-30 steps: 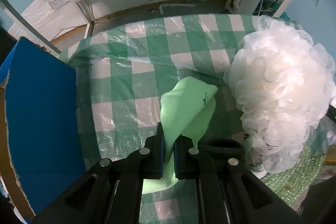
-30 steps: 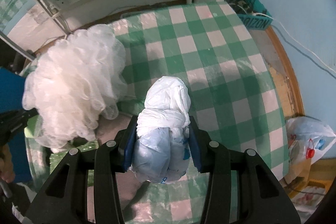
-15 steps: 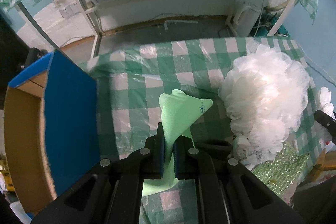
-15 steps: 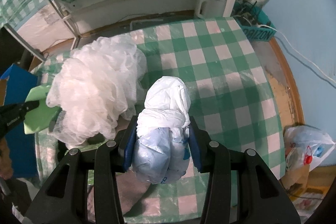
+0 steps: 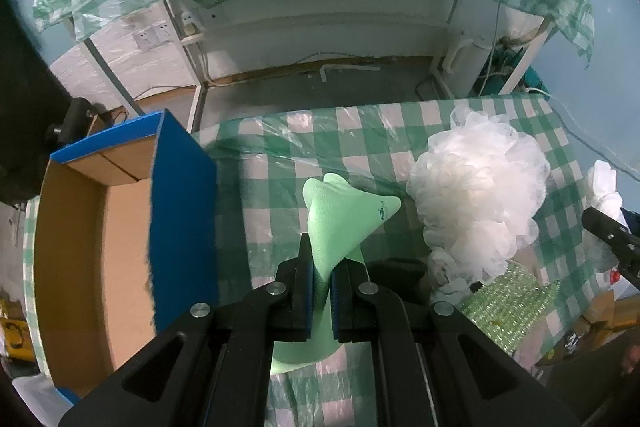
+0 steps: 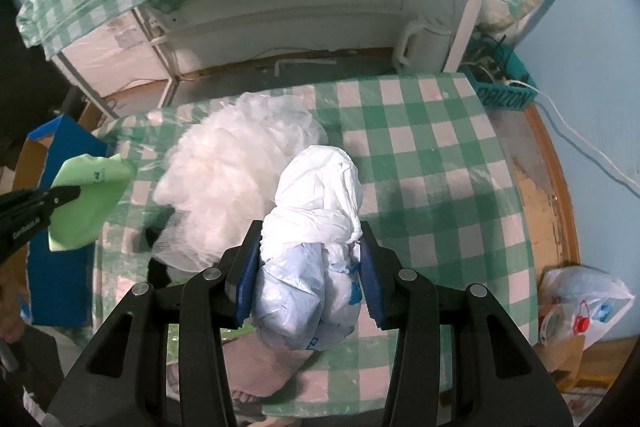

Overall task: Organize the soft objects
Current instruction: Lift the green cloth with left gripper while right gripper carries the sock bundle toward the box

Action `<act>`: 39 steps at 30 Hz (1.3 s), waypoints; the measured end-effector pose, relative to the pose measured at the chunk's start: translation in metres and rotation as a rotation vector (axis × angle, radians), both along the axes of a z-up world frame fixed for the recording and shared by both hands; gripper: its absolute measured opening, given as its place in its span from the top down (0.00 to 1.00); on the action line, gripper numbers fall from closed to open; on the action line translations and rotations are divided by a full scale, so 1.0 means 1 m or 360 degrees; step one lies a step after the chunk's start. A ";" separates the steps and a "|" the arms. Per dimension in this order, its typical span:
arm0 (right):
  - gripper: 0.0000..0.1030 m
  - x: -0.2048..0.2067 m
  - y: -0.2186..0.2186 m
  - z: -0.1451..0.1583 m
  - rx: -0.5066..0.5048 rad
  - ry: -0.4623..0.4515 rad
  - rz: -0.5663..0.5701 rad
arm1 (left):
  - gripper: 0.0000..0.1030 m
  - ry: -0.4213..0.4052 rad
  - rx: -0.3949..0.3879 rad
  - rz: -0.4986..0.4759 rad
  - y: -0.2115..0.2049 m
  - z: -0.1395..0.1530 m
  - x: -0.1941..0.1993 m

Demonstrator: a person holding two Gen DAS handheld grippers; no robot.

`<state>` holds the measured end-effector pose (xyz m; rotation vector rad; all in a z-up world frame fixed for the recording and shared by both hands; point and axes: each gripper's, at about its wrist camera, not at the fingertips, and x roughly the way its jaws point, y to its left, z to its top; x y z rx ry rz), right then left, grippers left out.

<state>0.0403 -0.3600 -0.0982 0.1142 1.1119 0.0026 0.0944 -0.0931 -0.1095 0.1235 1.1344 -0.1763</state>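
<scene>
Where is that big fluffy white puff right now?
In the left wrist view, the white mesh puff lies on the checked tablecloth, right of the green cloth.

Both grippers have risen from the checked table [image 5: 400,131], bringing the open cardboard box [image 5: 92,247] into view.

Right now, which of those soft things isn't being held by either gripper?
The white mesh bath pouf. It rests on the checked tablecloth, while the left gripper pinches the green cloth and the right gripper squeezes the knotted plastic bag.
</scene>
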 end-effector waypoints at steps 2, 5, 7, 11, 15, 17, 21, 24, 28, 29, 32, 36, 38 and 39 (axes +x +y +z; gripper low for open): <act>0.58 -0.002 0.003 0.004 -0.0001 -0.0013 0.0014 | 0.94 -0.0028 0.0009 0.0003 0.004 0.006 -0.005; 0.58 -0.003 0.009 0.010 -0.0003 -0.0035 0.0036 | 0.94 -0.0075 0.0031 0.0007 0.007 0.015 -0.012; 0.58 -0.004 0.013 0.014 -0.0003 -0.0047 0.0049 | 0.94 -0.0085 0.0022 0.0009 0.008 0.019 -0.016; 0.58 -0.006 0.022 0.023 0.0004 -0.0077 0.0081 | 0.94 -0.0102 0.0011 0.0002 0.013 0.027 -0.025; 0.58 -0.005 0.032 0.031 0.0014 -0.0103 0.0115 | 0.94 -0.0132 -0.0001 0.0012 0.019 0.035 -0.032; 0.58 -0.005 0.037 0.034 0.0019 -0.0114 0.0129 | 0.94 -0.0147 -0.0011 0.0025 0.024 0.040 -0.035; 0.58 -0.004 0.050 0.040 0.0029 -0.0136 0.0168 | 0.94 -0.0176 -0.0029 0.0056 0.037 0.050 -0.040; 0.58 -0.003 0.061 0.046 0.0036 -0.0154 0.0208 | 0.94 -0.0204 -0.0028 0.0081 0.046 0.056 -0.044; 0.58 0.000 0.075 0.049 0.0035 -0.0159 0.0250 | 0.94 -0.0228 -0.0036 0.0112 0.057 0.061 -0.048; 0.58 0.002 0.079 0.050 0.0032 -0.0160 0.0262 | 0.94 -0.0235 -0.0038 0.0123 0.061 0.063 -0.049; 0.58 0.004 0.089 0.053 0.0031 -0.0168 0.0290 | 0.94 -0.0252 -0.0052 0.0151 0.072 0.068 -0.051; 0.58 0.006 0.103 0.058 0.0041 -0.0180 0.0331 | 0.94 -0.0282 -0.0036 0.0191 0.086 0.073 -0.054; 0.57 0.007 0.112 0.060 0.0040 -0.0186 0.0355 | 0.94 -0.0286 -0.0036 0.0207 0.091 0.074 -0.055; 0.57 0.007 0.117 0.060 0.0043 -0.0189 0.0369 | 0.94 -0.0288 -0.0039 0.0220 0.096 0.074 -0.056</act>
